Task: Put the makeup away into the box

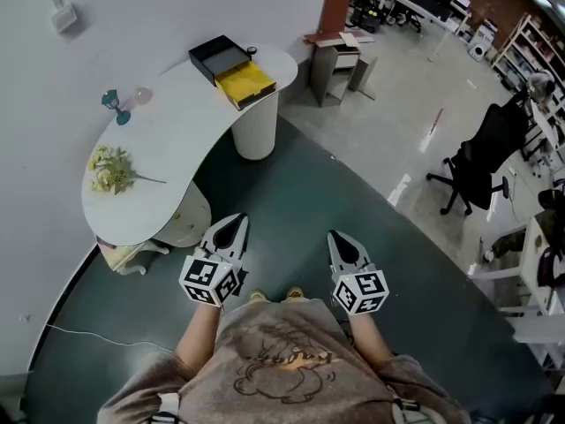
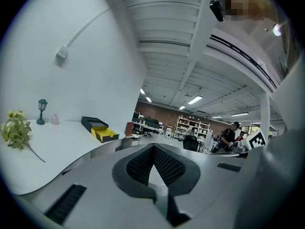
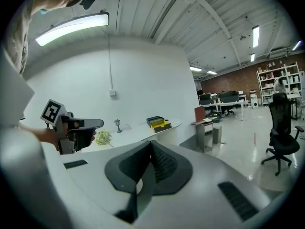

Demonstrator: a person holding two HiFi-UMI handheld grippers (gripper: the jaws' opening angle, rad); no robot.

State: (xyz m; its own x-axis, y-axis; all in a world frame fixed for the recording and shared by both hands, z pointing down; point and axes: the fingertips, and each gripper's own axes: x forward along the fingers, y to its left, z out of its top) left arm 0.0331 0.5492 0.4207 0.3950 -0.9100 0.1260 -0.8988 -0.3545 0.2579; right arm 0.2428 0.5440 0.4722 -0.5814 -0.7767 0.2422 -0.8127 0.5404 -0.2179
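Holding left gripper [image 1: 237, 220] and right gripper [image 1: 336, 236] side by side, near level, closed, empty; well apart from box [image 1: 231, 71] lying diagonally on bench [image 1: 168, 148], yellow end nearer.

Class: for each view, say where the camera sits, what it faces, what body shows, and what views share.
Head view: head-mounted, steeply down at table, left gripper, right gripper, shirt.
Left gripper view: on it, along shut jaws toward box; right gripper shows.
Right gripper view: on it, along shut jaws toward table; left gripper, hand show.
All share the box.
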